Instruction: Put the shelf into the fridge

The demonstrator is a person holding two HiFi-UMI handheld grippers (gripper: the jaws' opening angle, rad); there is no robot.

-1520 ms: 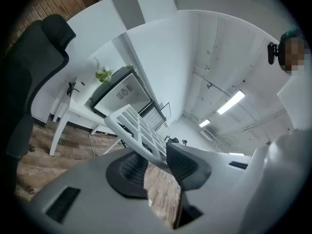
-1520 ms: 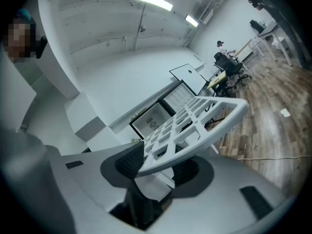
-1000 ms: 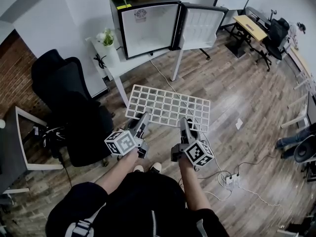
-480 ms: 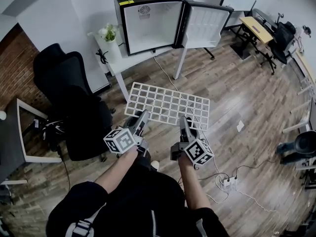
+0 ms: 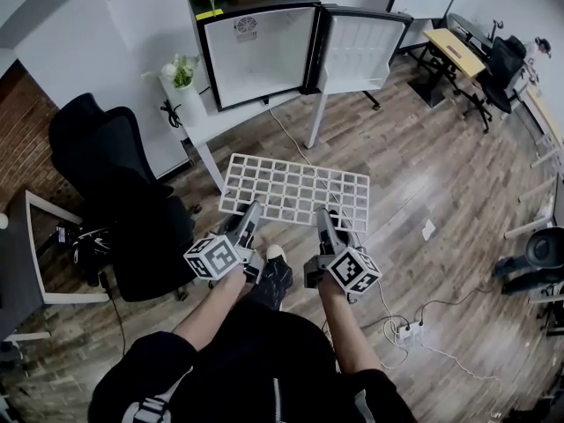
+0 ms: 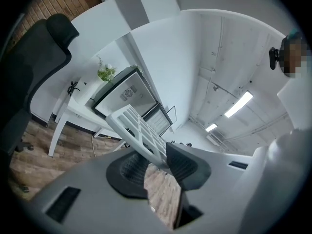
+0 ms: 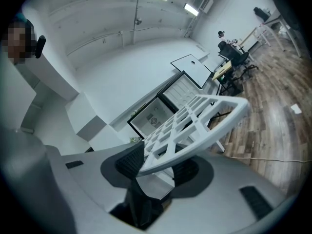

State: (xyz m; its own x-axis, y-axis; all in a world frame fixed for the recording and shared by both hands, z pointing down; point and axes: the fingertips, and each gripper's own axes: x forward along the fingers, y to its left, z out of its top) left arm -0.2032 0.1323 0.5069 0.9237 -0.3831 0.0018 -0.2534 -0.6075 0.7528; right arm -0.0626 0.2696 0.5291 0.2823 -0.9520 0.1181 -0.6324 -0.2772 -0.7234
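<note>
Head view: white grid shelf [image 5: 295,190] held roughly level over wood floor [image 5: 423,174]. Near edge gripped by left gripper [image 5: 253,210] and right gripper [image 5: 322,216]. Fridge [image 5: 256,47] seen on table [image 5: 198,117], door [image 5: 357,47] open, well apart from shelf.
Left gripper view: shelf edge pinched between pads.
Right gripper view: shelf edge pinched likewise.

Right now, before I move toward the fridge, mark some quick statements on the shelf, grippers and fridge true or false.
The left gripper and the right gripper both clamp the white shelf at its near edge. True.
The fridge stands on a white table. True.
The fridge's door is shut. False: it stands wide open.
The shelf is already inside the fridge. False: it is held in the air above the wooden floor, short of the fridge.
</note>
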